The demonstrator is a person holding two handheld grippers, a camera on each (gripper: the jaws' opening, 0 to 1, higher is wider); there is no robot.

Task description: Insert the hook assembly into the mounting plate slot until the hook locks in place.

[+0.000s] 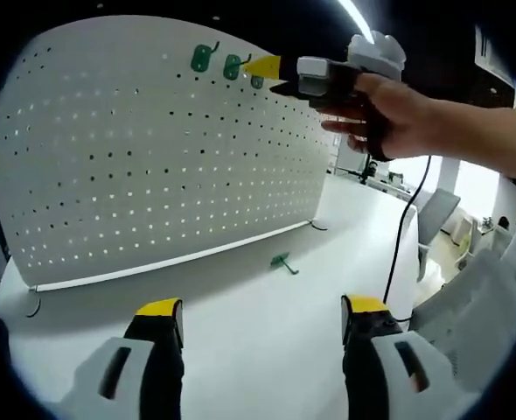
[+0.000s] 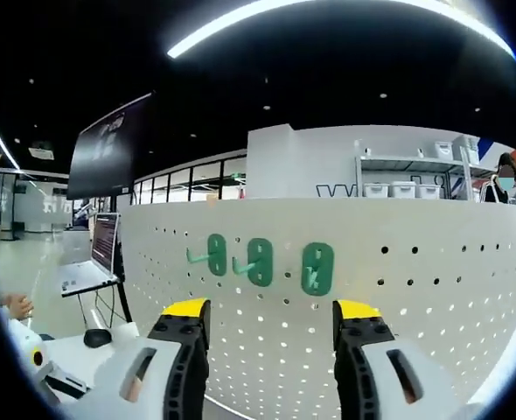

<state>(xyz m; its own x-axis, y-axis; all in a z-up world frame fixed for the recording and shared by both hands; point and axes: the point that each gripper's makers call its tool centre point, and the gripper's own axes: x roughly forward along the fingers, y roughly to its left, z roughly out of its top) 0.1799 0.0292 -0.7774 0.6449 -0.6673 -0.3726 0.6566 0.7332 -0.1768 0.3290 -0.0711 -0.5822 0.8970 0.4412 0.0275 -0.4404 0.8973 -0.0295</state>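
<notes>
Three green hooks (image 2: 260, 261) mounted in a row near top edge of white pegboard (image 1: 153, 166), standing upright on white table (image 1: 267, 324); one more loose green hook (image 1: 282, 262) lying on table just in front of board's lower edge. Right hand-held gripper (image 2: 269, 319) up close to the mounted hooks, jaws apart w/ nothing between, seen in left gripper view (image 1: 271, 72) held by a hand (image 1: 389, 109) at board's top. Left hand-held gripper (image 1: 262, 315) low over table, jaws wide apart, empty, well back from loose hook.
</notes>
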